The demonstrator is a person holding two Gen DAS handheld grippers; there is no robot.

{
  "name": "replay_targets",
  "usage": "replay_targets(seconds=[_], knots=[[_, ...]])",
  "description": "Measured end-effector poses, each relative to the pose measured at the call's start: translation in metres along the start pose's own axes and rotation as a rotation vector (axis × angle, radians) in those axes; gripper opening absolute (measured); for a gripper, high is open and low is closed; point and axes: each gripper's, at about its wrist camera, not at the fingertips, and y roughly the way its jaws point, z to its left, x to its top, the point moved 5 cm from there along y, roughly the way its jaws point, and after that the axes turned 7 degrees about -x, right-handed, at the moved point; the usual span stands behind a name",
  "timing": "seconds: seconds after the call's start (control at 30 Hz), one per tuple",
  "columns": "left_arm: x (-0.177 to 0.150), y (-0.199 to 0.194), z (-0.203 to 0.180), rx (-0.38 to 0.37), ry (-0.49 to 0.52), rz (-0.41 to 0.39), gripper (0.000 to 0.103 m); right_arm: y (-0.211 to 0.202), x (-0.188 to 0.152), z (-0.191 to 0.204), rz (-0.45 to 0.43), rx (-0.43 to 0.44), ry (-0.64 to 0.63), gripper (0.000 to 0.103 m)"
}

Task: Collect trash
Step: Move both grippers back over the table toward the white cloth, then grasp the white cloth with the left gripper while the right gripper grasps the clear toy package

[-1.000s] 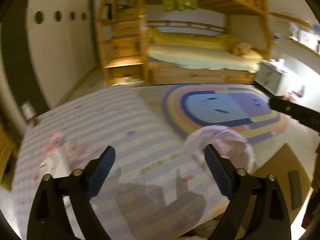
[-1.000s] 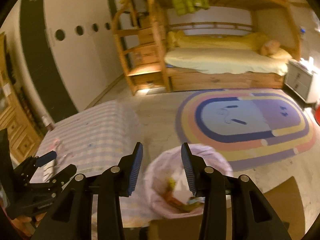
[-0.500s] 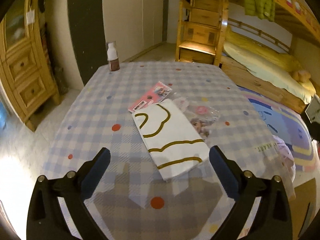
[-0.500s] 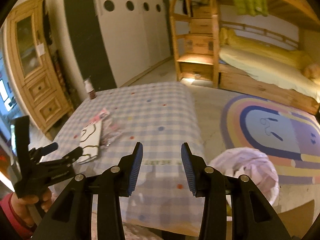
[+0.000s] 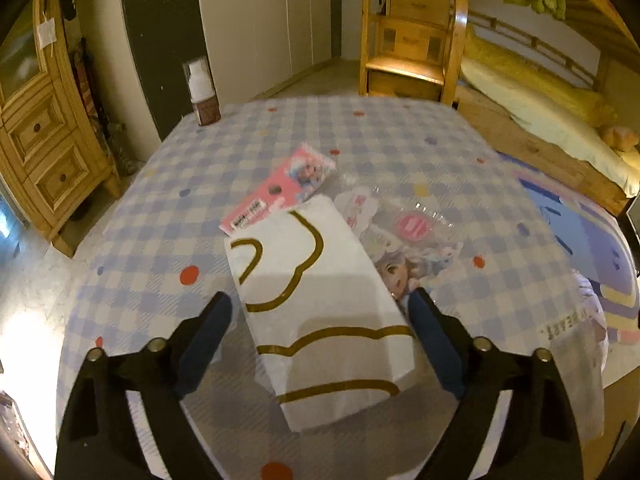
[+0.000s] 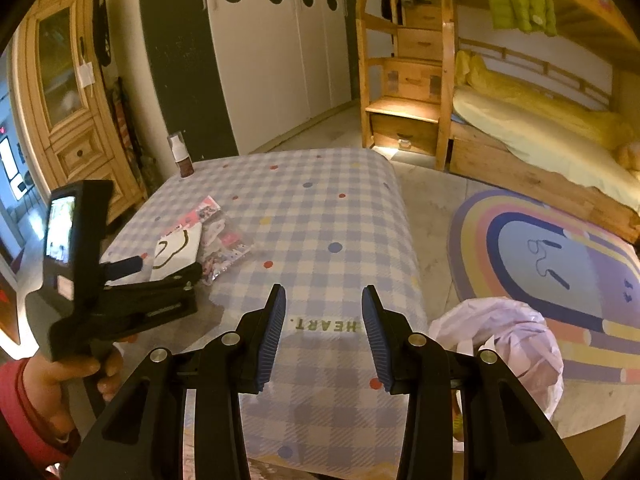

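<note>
Ahead of the left gripper (image 5: pixel 318 322), the white bag (image 5: pixel 320 304) covers the near end of the pink card (image 5: pixel 280 188) and one side of the clear wrapper (image 5: pixel 404 240), and the print on both is too small to read. In the right wrist view the left gripper's body hides the bag's near end, so whether its fingers touch the bag cannot be told from there. Right of the right gripper (image 6: pixel 324 334), the trash bag (image 6: pixel 508 344) is partly behind that gripper's arm, its contents unseen, and the sleeve (image 6: pixel 24 408) is cut off by the picture's edge.
</note>
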Motion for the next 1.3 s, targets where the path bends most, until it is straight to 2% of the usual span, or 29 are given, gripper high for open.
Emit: replay_targets(seconds=[0.13,0.17,0.23,0.33,0.37,0.4,0.43,0.47,0.53,0.7,0.97,1.03,1.07,1.1,1.23,1.27,1.3], knots=[[-0.01,-0.002,0.013,-0.025,-0.032,0.049,0.079,-0.001,-0.001,0.002,-0.001,0.003,-0.008,0.04],[-0.013,-0.006,0.017,-0.03,-0.032,0.046,0.072,-0.002,-0.002,0.002,-0.002,0.004,-0.008,0.04],[-0.02,-0.01,0.021,-0.02,0.0,0.05,0.064,-0.002,-0.003,0.004,0.0,0.013,-0.009,0.04],[-0.026,-0.019,0.029,-0.045,0.016,0.041,0.049,-0.002,-0.003,0.009,0.002,0.023,-0.015,0.04],[-0.028,-0.022,0.033,-0.057,0.016,0.032,0.041,-0.002,-0.003,0.012,0.003,0.029,-0.018,0.04],[-0.028,-0.025,0.035,-0.068,0.022,0.023,0.038,-0.003,-0.003,0.014,0.003,0.032,-0.021,0.04],[-0.028,-0.026,0.037,-0.077,0.025,0.018,0.031,-0.003,-0.003,0.016,0.003,0.037,-0.025,0.04],[-0.029,-0.03,0.04,-0.093,0.026,0.009,0.021,-0.003,-0.002,0.02,0.005,0.047,-0.027,0.04],[-0.03,-0.035,0.045,-0.138,0.008,0.0,0.014,-0.002,-0.001,0.025,0.009,0.058,-0.028,0.041],[-0.031,-0.054,0.059,-0.162,-0.01,-0.035,0.012,0.006,-0.001,0.047,0.029,0.096,-0.047,0.041],[-0.039,-0.062,0.069,-0.135,0.025,-0.037,0.012,0.045,-0.008,0.101,0.109,0.169,-0.104,0.042],[-0.04,-0.059,0.073,-0.138,0.015,-0.034,0.012,0.054,-0.01,0.108,0.124,0.164,-0.105,0.052],[-0.041,-0.059,0.075,-0.14,0.01,-0.034,0.012,0.056,-0.011,0.11,0.125,0.161,-0.105,0.061],[-0.042,-0.059,0.077,-0.143,0.005,-0.034,0.012,0.061,-0.012,0.113,0.133,0.152,-0.107,0.064],[-0.045,-0.059,0.078,-0.177,-0.02,-0.034,0.012,0.069,-0.02,0.121,0.148,0.122,-0.116,0.065],[-0.045,-0.059,0.077,-0.182,-0.018,-0.033,0.012,0.068,-0.021,0.122,0.146,0.11,-0.128,0.064],[-0.045,-0.058,0.075,-0.187,-0.012,-0.029,0.012,0.066,-0.023,0.123,0.141,0.093,-0.144,0.057]])
